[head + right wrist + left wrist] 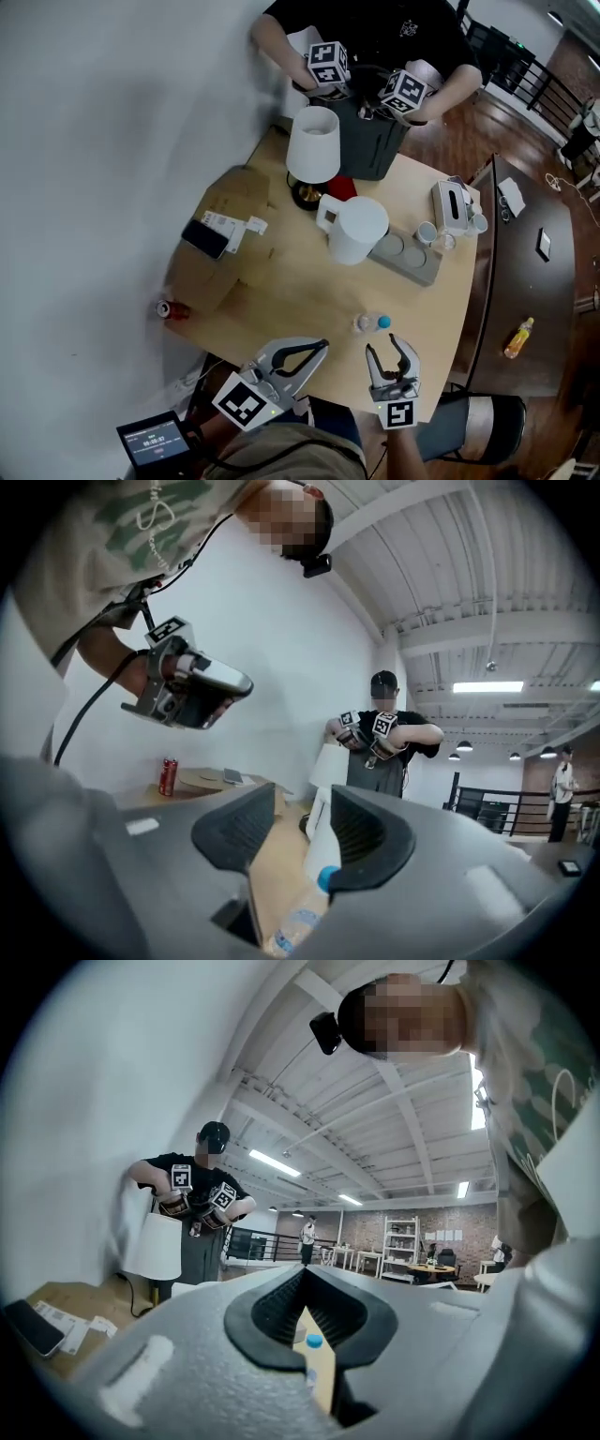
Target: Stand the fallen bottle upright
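Note:
A small clear bottle [369,323] with a blue cap lies on its side on the wooden table [281,291], near the front edge. My right gripper [384,345] hovers just in front of it, open, with nothing between its fingers. In the right gripper view the bottle [298,921] shows low down in the gap of the right gripper [305,808], its cap toward the right pad. My left gripper [322,346] is held to the left of the bottle, its fingertips together and empty. In the left gripper view only the blue cap [313,1342] shows, through the slot below the left gripper's [305,1274] joined tips.
Further back stand a white lamp [312,145], a white pitcher [356,230], a grey tray [412,262] with cups and a tissue box [452,208]. A phone [204,238] and a red can [172,309] lie left. Another person [375,37] holds grippers at the far side.

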Action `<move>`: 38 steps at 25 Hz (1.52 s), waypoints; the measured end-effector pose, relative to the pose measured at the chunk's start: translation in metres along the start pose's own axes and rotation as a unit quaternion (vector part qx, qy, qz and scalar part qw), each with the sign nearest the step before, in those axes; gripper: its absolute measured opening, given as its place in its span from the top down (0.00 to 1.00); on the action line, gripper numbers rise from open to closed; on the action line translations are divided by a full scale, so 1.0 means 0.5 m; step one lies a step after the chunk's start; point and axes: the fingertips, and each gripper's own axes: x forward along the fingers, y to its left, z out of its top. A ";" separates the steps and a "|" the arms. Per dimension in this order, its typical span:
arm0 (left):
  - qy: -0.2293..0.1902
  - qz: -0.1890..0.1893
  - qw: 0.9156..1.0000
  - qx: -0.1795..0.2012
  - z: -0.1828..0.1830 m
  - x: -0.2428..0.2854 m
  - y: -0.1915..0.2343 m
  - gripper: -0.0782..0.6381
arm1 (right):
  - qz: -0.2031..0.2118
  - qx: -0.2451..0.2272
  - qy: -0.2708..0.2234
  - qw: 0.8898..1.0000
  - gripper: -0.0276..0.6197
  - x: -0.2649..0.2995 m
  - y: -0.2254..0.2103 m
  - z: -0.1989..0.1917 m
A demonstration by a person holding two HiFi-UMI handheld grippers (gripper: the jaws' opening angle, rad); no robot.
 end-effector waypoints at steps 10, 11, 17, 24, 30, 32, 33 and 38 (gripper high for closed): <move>-0.014 -0.048 0.999 0.002 -0.012 -0.105 -0.090 0.88 | -0.041 0.011 0.041 0.998 0.95 -0.114 0.115 0.125; -0.016 -0.047 0.999 0.003 -0.010 -0.116 -0.105 0.88 | -0.039 0.006 0.035 0.999 0.95 -0.132 0.124 0.143; -0.018 -0.009 0.999 0.030 -0.013 -0.201 -0.179 0.88 | -0.044 0.009 0.018 0.999 0.95 -0.275 0.161 0.177; -0.031 0.010 0.998 0.044 -0.008 -0.255 -0.340 0.88 | -0.067 0.037 -0.021 0.997 0.95 -0.445 0.171 0.268; -0.016 0.008 0.997 0.081 0.007 -0.320 -0.459 0.88 | -0.056 0.045 -0.039 0.997 0.95 -0.508 0.228 0.362; -0.033 0.015 0.997 0.070 0.019 -0.341 -0.463 0.88 | -0.064 0.052 -0.054 0.995 0.95 -0.528 0.232 0.375; -0.039 0.021 0.997 0.062 0.023 -0.354 -0.455 0.88 | -0.068 0.059 -0.058 0.994 0.95 -0.527 0.235 0.379; -0.020 0.020 0.998 0.054 0.026 -0.410 -0.417 0.88 | -0.101 0.098 -0.060 0.988 0.95 -0.501 0.266 0.383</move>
